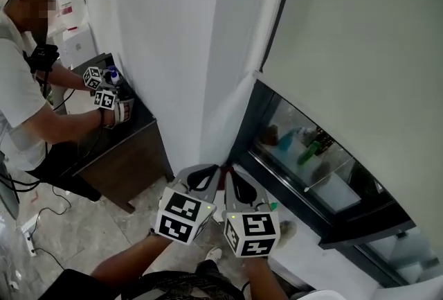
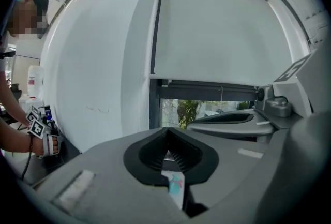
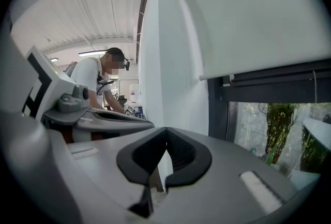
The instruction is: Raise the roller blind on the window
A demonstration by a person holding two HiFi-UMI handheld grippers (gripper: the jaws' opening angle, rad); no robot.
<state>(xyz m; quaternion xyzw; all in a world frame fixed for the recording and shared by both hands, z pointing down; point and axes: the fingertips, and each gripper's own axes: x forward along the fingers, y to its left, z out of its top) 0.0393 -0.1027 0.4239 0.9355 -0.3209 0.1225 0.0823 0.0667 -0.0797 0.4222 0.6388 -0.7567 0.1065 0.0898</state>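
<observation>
With the left gripper [image 1: 208, 174] and right gripper [image 1: 235, 179] both closed on nothing, low beside the blind [image 1: 360, 49] covering most of the window [image 1: 304, 153], and no cord I can clearly make out, a grab may miss or pinch fabric.

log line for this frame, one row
left gripper: shut, nothing held | right gripper: shut, nothing held | roller blind: mostly down, window strip open below
</observation>
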